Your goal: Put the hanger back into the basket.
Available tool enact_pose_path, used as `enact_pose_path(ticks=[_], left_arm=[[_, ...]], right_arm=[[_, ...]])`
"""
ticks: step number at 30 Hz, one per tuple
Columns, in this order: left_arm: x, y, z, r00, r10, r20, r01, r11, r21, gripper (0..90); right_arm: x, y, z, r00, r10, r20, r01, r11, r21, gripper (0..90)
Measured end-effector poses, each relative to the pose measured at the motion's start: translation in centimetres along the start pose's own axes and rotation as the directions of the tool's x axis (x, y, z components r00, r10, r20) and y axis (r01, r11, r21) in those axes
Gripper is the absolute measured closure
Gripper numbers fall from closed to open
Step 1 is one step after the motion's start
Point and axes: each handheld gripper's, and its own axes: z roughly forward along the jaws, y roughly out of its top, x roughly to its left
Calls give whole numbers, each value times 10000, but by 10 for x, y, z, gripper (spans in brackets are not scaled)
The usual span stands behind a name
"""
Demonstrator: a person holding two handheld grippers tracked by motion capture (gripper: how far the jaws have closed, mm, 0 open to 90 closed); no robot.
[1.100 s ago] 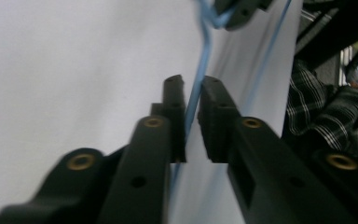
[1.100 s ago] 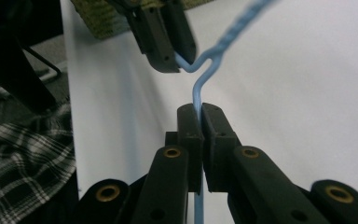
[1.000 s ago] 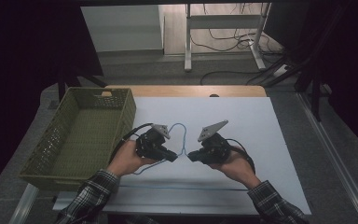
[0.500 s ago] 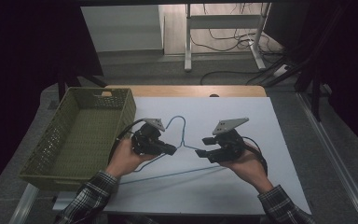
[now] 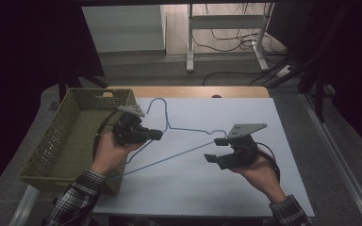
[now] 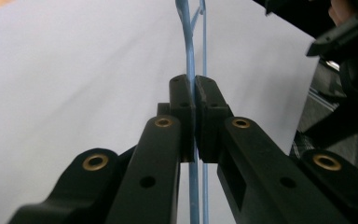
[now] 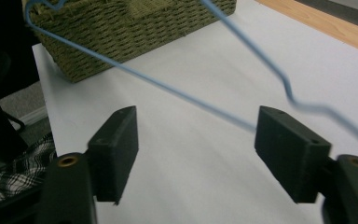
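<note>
We've got the white table (image 5: 245, 188) across the middle of the high view, wooden edge at the top, and the green woven basket (image 5: 59, 146) at frame left, sitting right on the table's left edge. The blue wire hanger (image 5: 188, 130) is at frame centre, hook up toward the top, and seems lifted off the surface. The left gripper (image 5: 156, 134) has its jaws pinched tight on the hanger's wire, with the wire running straight up between the pads in the left gripper view. The right gripper (image 5: 214, 149) sits lower right of centre, jaws spread wide, clamping nothing; the wire crosses just beyond them in the right gripper view. Risks as we see them: a single pinch on thin round wire means the hanger can pivot or slip, and its lower left corner or hook could snag the basket's rim.
</note>
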Motion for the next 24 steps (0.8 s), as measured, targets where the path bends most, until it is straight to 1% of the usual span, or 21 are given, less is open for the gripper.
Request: enact_pose_path(ticks=[1,2,3,4,6,7,8,9,10,11,12,13,15,17,18,19,20,21,22,23,24], left_arm=[[0,0,0,10000,0,0,0,10000,0,875],[4,-1,-9,9997,-115,-234,112,9998,-139,876],[4,-1,-9,9997,-115,-234,112,9998,-139,876],[7,-2,-17,9987,-175,-476,164,9996,-246,876],[10,-4,-26,9969,-215,-752,188,9991,-367,876],[10,-4,-26,9969,-215,-752,188,9991,-367,876],[12,-5,-30,9961,-249,-850,216,9990,-403,876],[14,-6,-34,9943,-307,-1022,260,9986,-470,876],[18,-9,-42,9915,-410,-1231,340,9977,-589,876],[18,-9,-42,9915,-410,-1231,340,9977,-589,876],[22,-12,-49,9877,-514,-1476,415,9967,-696,876],[22,-12,-49,9877,-514,-1476,415,9967,-696,876],[26,-16,-56,9840,-632,-1665,507,9956,-785,876],[30,-20,-64,9791,-769,-1881,604,9939,-919,876],[35,-23,-72,9737,-896,-2095,684,9920,-1063,876],[37,-25,-77,9706,-947,-2211,704,9908,-1157,876],[37,-25,-77,9706,-947,-2211,704,9908,-1157,876],[39,-27,-81,9681,-1041,-2279,773,9894,-1233,876],[43,-31,-89,9614,-1161,-2494,837,9871,-1367,876],[45,-34,-93,9589,-1191,-2575,854,9867,-1386,876],[47,-36,-97,9544,-1241,-2715,870,9856,-1447,876]], right_arm=[[0,-1,0,10000,46,17,-46,10000,-47,287],[-1,-2,0,10000,69,51,-68,10000,-72,247],[-1,-2,0,10000,69,51,-68,10000,-72,247],[-1,-5,0,9998,208,77,-207,9997,-151,214],[-2,-7,0,9993,336,144,-334,9993,-186,189],[-2,-7,0,9993,336,144,-334,9993,-186,189],[-1,-8,0,9990,371,236,-367,9992,-168,178],[-1,-10,0,9989,383,264,-380,9992,-88,168],[-1,-12,0,9989,365,294,-364,9993,-59,158],[-1,-12,0,9989,365,294,-364,9993,-59,158],[-1,-15,0,9987,424,298,-422,9991,-55,149],[-1,-15,0,9987,424,298,-422,9991,-55,149],[-1,-18,0,9982,492,340,-491,9988,-48,142],[-2,-21,0,9979,536,375,-536,9986,-12,127],[-2,-25,-1,9969,662,424,-662,9978,-25,116],[-3,-26,-1,9967,673,457,-673,9977,-12,107],[-3,-28,-1,9961,718,506,-720,9974,7,98],[-3,-28,-1,9961,718,506,-720,9974,7,98],[-4,-31,-1,9952,800,568,-801,9968,5,84],[-4,-33,-2,9950,812,585,-816,9967,44,75],[-5,-35,-2,9946,826,623,-831,9965,48,66]])
